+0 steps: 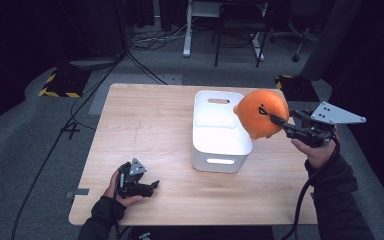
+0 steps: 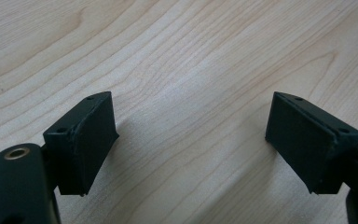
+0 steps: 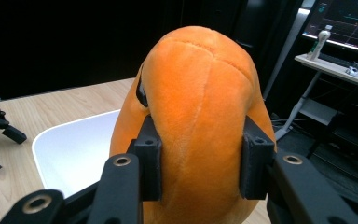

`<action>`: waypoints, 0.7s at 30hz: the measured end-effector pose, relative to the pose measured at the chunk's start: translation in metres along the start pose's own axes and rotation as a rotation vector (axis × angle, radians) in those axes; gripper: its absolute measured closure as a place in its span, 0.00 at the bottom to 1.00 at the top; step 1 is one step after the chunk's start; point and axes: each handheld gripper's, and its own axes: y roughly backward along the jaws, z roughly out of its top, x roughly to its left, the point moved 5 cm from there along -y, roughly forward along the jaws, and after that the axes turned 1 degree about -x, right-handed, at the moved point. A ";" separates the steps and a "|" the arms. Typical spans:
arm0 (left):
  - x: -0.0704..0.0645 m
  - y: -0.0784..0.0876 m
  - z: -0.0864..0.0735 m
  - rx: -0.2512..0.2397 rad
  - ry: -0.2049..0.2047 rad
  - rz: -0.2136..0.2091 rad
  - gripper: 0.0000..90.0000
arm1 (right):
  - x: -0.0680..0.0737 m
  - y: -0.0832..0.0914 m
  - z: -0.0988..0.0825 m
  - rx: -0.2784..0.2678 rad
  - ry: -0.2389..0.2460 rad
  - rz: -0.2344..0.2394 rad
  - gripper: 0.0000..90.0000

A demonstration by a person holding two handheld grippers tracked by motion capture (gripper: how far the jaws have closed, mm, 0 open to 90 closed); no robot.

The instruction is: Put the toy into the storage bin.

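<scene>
the right gripper (image 1: 274, 119) clamps an orange plush toy (image 1: 260, 113) above the white bin's (image 1: 220, 162) right rim; the left gripper (image 1: 152, 185) idles on the surface (image 1: 145, 125), fingers wide. centre it over the opening before letting go.

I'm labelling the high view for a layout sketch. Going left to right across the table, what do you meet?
Left tongs, open, low on the table → white bin → orange plush toy → right tongs, shut on the toy.
</scene>
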 end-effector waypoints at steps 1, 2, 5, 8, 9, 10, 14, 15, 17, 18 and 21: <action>0.000 0.000 0.000 0.001 0.002 0.000 0.18 | 0.001 -0.001 0.000 0.000 0.003 0.002 0.66; 0.000 0.000 0.000 0.000 0.000 0.000 0.18 | 0.003 -0.002 0.001 -0.001 0.002 0.009 0.66; 0.000 0.000 0.000 0.000 0.000 0.000 0.18 | 0.007 -0.005 0.002 0.002 -0.002 0.018 0.66; 0.000 0.000 0.000 0.000 0.000 0.000 0.18 | 0.010 -0.009 0.002 0.006 0.005 0.031 0.66; 0.000 0.000 0.000 -0.001 0.002 -0.001 0.18 | 0.011 -0.010 0.002 0.008 0.007 0.033 0.66; 0.000 0.000 0.000 0.001 0.000 0.000 0.18 | 0.012 -0.011 0.003 0.004 0.018 0.038 0.66; 0.000 0.000 0.000 0.000 0.000 0.000 0.18 | 0.016 -0.013 0.003 0.006 0.006 0.049 0.66; 0.000 0.000 0.000 0.000 0.000 0.000 0.18 | 0.018 -0.015 0.003 0.008 0.012 0.052 0.66; 0.000 0.000 0.000 0.000 0.003 0.000 0.18 | 0.019 -0.018 0.003 0.008 0.023 0.057 0.66; 0.000 0.000 0.000 0.000 0.003 0.000 0.18 | 0.020 -0.018 0.002 0.013 0.010 0.062 0.66; 0.000 0.000 0.000 0.001 -0.001 0.000 0.18 | 0.023 -0.021 0.001 0.018 0.013 0.070 0.66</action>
